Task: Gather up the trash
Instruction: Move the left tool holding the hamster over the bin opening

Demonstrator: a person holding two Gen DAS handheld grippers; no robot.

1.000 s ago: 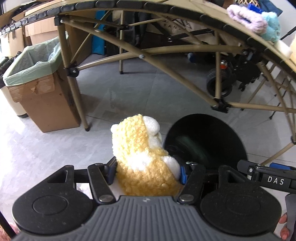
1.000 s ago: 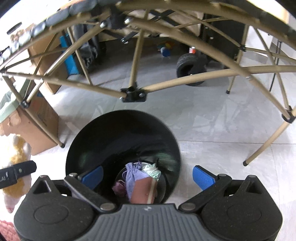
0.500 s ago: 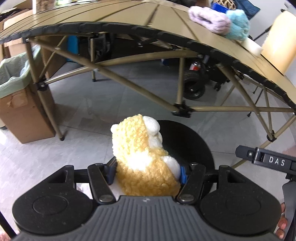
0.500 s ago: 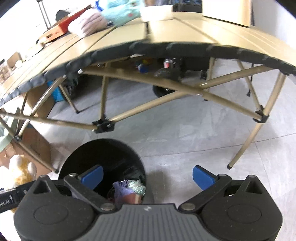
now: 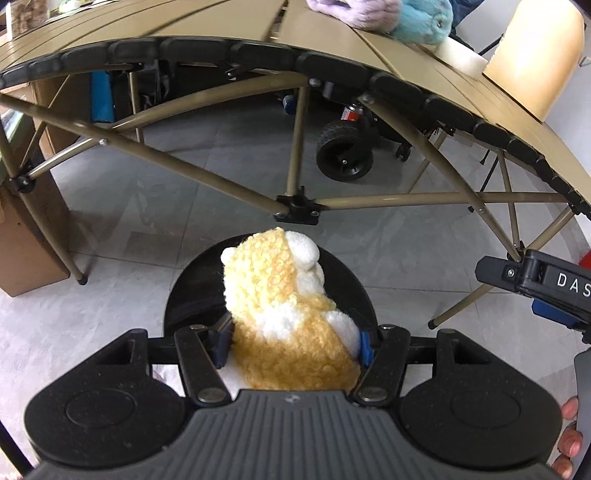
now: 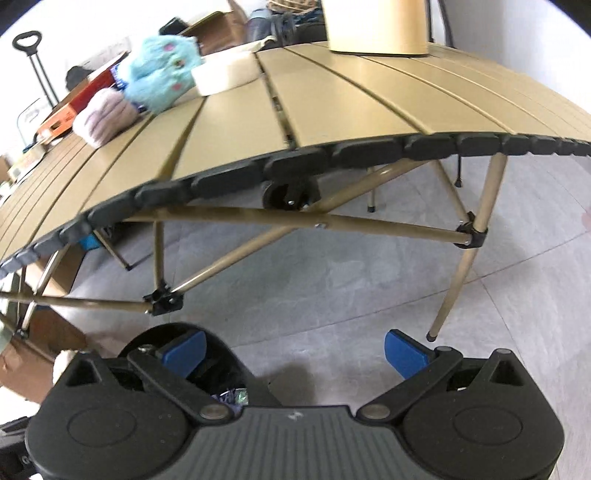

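Left gripper (image 5: 291,341): jaws clamped on a yellow-and-white plush toy (image 5: 284,310), blue pads pressing its fuzzy sides, the toy's upper end standing clear above the fingers. Position of plush toy: held in the air in front of the open mouth of a round black trash bin (image 5: 266,291), which stands on the grey tiled floor (image 5: 207,206) just before the table frame. Right gripper (image 6: 295,350): jaws spread wide, blue pads well apart, nothing between them; seen also at the right edge of the left wrist view as a black bar lettered "DAS", with fingertips of the person's hand (image 5: 570,432) showing at the lower right corner. Trash bin, right wrist view (image 6: 181,358): partly hidden behind the left finger of the right gripper, with crumpled purple and green scraps (image 6: 231,397) visible inside. Folding table (image 6: 332,122): tan slatted top with black edge caps, tan tubular legs and cross-braces joined by black connectors. On the table: a blue furry plush (image 6: 159,72), a pale lilac plush (image 6: 105,118) just beside it, a white roll of tape (image 6: 225,75), a tan cylindrical container (image 6: 376,26) toward the far edge, and a red-and-orange box (image 6: 77,99) behind the plushes. Under and beyond the table: a black wheeled cart (image 5: 345,157), a blue item (image 5: 101,98), and a brown cardboard box (image 5: 27,236) at the left on the floor.
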